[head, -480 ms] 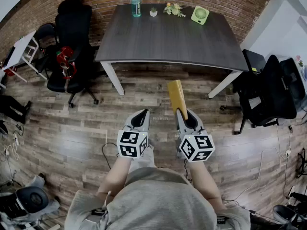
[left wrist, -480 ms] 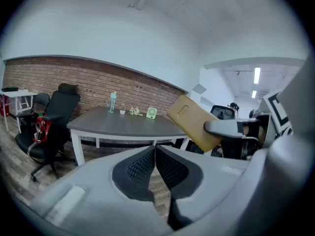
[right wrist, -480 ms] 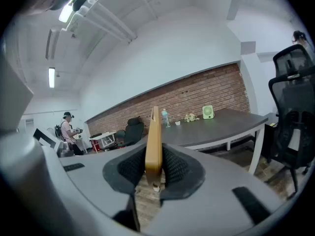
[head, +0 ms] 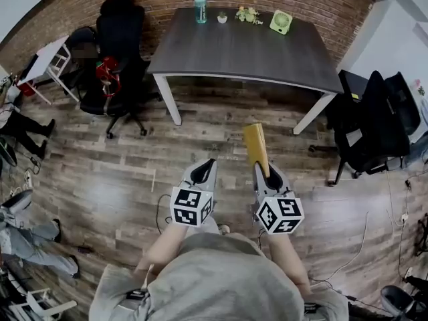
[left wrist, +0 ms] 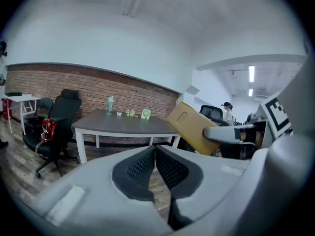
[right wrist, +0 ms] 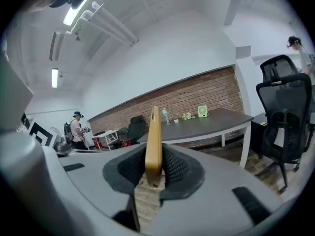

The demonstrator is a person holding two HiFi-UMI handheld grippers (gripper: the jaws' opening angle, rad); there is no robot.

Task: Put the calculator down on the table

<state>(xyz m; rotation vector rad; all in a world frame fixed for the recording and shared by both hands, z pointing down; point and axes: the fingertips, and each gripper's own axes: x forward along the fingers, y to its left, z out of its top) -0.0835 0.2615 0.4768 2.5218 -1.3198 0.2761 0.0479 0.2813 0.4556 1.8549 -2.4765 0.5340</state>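
Note:
My right gripper [head: 266, 172] is shut on a flat tan-yellow calculator [head: 257, 148], which sticks forward edge-on over the wooden floor; in the right gripper view the calculator [right wrist: 154, 141] stands on edge between the two pads. My left gripper [head: 204, 172] is beside it, shut and empty, its pads meeting [left wrist: 155, 157]. From the left gripper view the calculator [left wrist: 189, 127] shows to the right. The dark grey table [head: 247, 52] with white legs stands ahead against the brick wall, some way beyond both grippers.
On the table's far edge stand a bottle [head: 200, 7], small plants [head: 247, 13] and a green fan [head: 281, 22]. Black office chairs sit left [head: 120, 52] and right [head: 374, 122] of the table. A person stands at the left edge [head: 23, 129].
The view has shifted a little: the table now sits slightly further right and up in the head view. Both grippers and the held calculator keep the same pose.

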